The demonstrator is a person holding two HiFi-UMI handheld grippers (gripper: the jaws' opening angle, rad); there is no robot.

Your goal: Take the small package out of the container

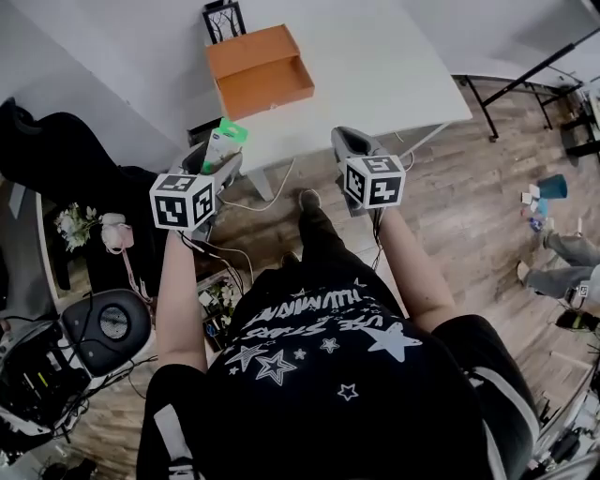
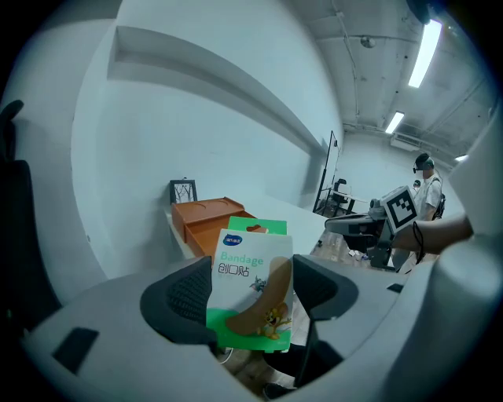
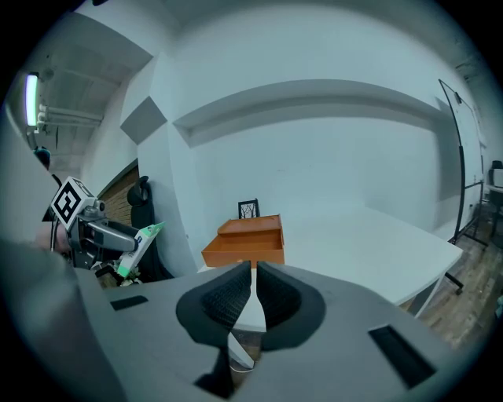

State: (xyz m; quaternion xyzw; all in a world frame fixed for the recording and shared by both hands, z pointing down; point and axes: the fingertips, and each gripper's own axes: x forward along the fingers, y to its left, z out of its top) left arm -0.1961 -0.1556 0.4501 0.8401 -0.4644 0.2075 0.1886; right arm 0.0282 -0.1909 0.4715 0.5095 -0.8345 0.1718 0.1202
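My left gripper [image 1: 217, 161] is shut on a small green and white bandage package [image 1: 223, 143], held in the air in front of the table's near edge. In the left gripper view the bandage package [image 2: 253, 279] stands upright between the two dark pads. The orange container [image 1: 259, 69], an open box with a shelf-like lid part, sits on the white table [image 1: 375, 66] beyond the grippers. My right gripper [image 1: 354, 142] hovers at the table's near edge, shut with nothing between its pads [image 3: 236, 297]. From the right gripper view I see the orange container [image 3: 247, 242] ahead and the left gripper with the package [image 3: 140, 241] at left.
A small black frame [image 1: 224, 19] stands behind the container. A black chair [image 1: 56, 155] and cluttered gear with cables lie on the floor at left. Table legs and a black stand [image 1: 525, 80] are at right, over wooden floor. Another person stands far off in the left gripper view.
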